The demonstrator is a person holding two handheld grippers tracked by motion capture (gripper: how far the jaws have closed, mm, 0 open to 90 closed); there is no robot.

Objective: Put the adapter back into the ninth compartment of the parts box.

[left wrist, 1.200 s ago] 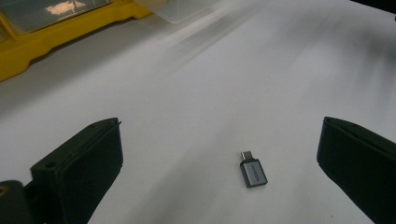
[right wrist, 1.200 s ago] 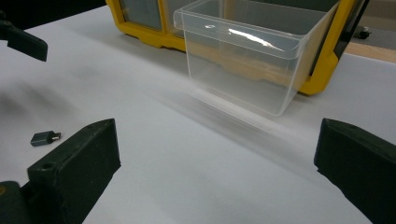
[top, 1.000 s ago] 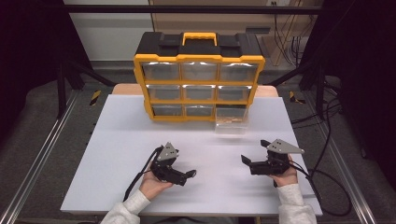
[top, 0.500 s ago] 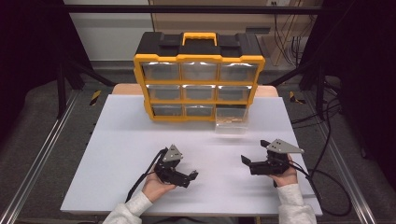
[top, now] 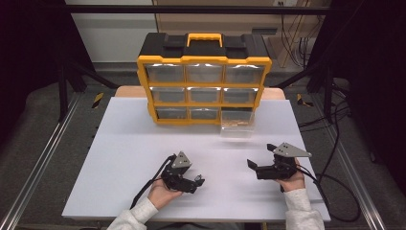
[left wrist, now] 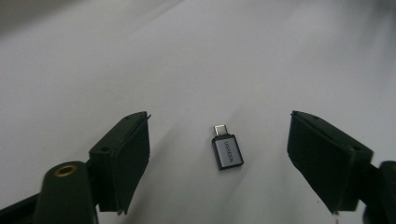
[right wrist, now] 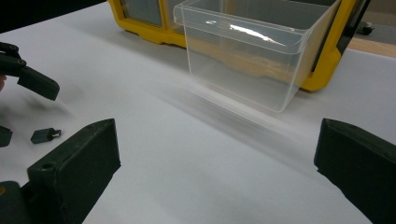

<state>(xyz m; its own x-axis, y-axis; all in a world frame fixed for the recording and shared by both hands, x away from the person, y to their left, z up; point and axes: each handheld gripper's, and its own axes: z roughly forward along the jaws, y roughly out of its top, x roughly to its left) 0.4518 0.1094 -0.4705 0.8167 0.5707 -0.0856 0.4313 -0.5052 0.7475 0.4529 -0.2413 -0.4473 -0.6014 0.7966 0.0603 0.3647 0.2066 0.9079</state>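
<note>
- The left gripper (top: 197, 181) sat low over the table (top: 124, 143) near its front edge, left of the middle; its jaws had just been closing, yet both pads stood clear of the small grey USB adapter (left wrist: 227, 150) lying flat on the white top between them
- In the right gripper view that adapter (right wrist: 45, 135) lay beside the left gripper's black fingertips (right wrist: 37, 84)
- The right gripper (top: 253, 165) rested near the front right corner, jaws wide apart with nothing between them, pointing toward the left one
- A clear plastic drawer (top: 236, 125) stood pulled out of the bottom right slot of the yellow organiser (top: 204, 86), which stood at the table's back edge
</note>
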